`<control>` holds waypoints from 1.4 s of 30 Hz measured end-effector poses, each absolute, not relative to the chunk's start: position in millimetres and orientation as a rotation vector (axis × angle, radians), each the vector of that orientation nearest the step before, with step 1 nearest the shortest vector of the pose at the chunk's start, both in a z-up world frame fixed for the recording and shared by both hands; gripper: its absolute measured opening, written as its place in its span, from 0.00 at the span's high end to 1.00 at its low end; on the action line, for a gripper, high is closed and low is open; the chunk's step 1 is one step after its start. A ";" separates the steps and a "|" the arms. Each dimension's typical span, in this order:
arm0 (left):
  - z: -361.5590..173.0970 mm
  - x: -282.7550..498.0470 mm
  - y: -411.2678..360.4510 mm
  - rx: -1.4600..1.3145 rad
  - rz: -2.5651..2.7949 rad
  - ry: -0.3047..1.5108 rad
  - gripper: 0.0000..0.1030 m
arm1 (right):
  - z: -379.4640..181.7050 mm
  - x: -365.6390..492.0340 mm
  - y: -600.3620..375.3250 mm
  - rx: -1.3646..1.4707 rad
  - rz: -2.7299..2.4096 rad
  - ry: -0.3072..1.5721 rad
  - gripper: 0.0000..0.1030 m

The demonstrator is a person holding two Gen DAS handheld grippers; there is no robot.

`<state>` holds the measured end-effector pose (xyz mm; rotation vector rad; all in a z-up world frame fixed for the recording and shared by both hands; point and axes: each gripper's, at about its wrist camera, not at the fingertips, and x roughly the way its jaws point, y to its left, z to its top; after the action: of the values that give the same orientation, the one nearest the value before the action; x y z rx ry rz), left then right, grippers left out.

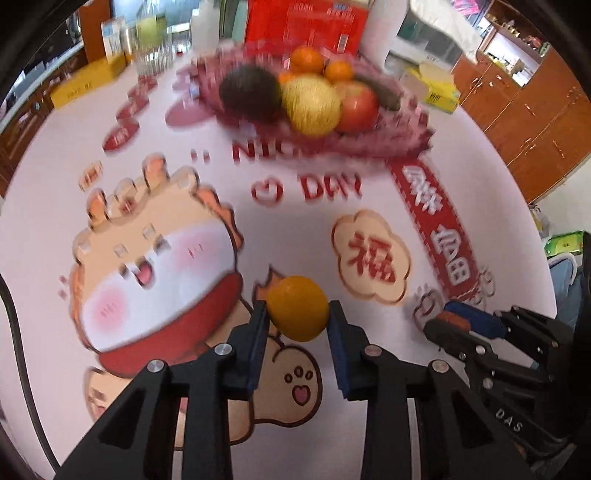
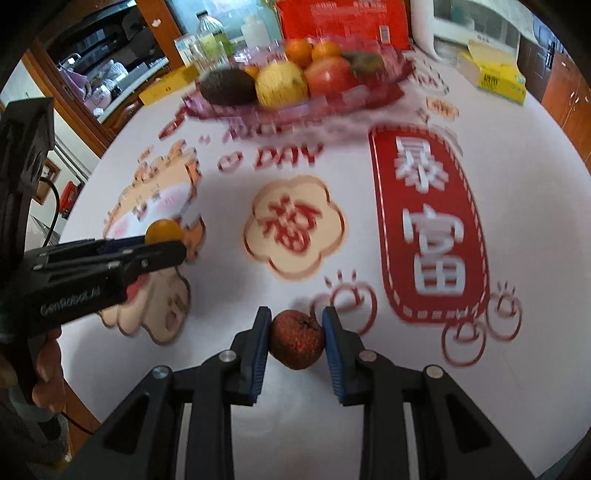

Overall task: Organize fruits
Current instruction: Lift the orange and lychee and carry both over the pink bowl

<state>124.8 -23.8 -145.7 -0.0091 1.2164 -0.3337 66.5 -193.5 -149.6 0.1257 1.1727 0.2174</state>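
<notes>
The left gripper (image 1: pixel 297 314) pinches a small round orange citrus fruit (image 1: pixel 297 308) between its blue pads, at lower centre of the left wrist view. The fruit sits at the fingertips with the tablecloth showing beneath it; whether it is lifted clear of the table cannot be told.

The right gripper (image 2: pixel 296 339) is pressed onto a small russet-red, rough-skinned fruit (image 2: pixel 296 339) at lower centre of the right wrist view, one pad touching each flank. Judgement: both grips lie across the widest part of the fruit, which suits carrying a round item without it rolling out.

The destination appears to be the translucent pink plastic fruit tray (image 1: pixel 410 129) in the upper centre. It already carries a dark avocado (image 1: pixel 249 92), a yellow round fruit (image 1: pixel 310 105), a red apple (image 1: pixel 360 107) and oranges (image 1: pixel 306 59) behind. Free room is limited; the near rim looks the most open.

The white round table with red festive print (image 1: pixel 207 229) lies bare between grippers and tray, so nothing obstructs the path. A yellow carton (image 2: pixel 491 75) stands upper right, bottles (image 2: pixel 210 37) upper left, a red box (image 2: pixel 343 18) behind the tray. Both views are blurred.
</notes>
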 end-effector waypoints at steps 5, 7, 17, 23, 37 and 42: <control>-80.8 135.5 -12.0 -0.017 -0.343 1.122 0.71 | -102.0 89.5 -191.9 0.120 0.234 1.086 0.72; -49.4 141.6 -8.3 -0.006 -0.341 1.069 0.71 | -75.6 99.9 -189.9 0.115 0.246 1.033 0.72; 61.3 175.2 -1.9 0.054 -0.296 0.908 0.71 | 44.5 146.7 -182.9 0.039 0.231 0.832 0.72; 83.1 197.3 -5.4 0.064 -0.302 0.875 0.71 | 95.4 165.3 -178.5 0.013 0.188 0.725 0.72; -17.5 283.0 -33.1 0.120 -0.315 1.029 0.71 | 6.1 249.5 -184.5 0.087 0.098 0.924 0.72; -63.3 312.6 -36.8 0.123 -0.303 1.107 0.71 | -36.0 272.1 -187.8 0.087 0.073 0.995 0.72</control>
<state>312.6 -36.8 -63.3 0.1234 1.1070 -0.3031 272.1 -187.8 -36.0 0.0869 0.9948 0.0734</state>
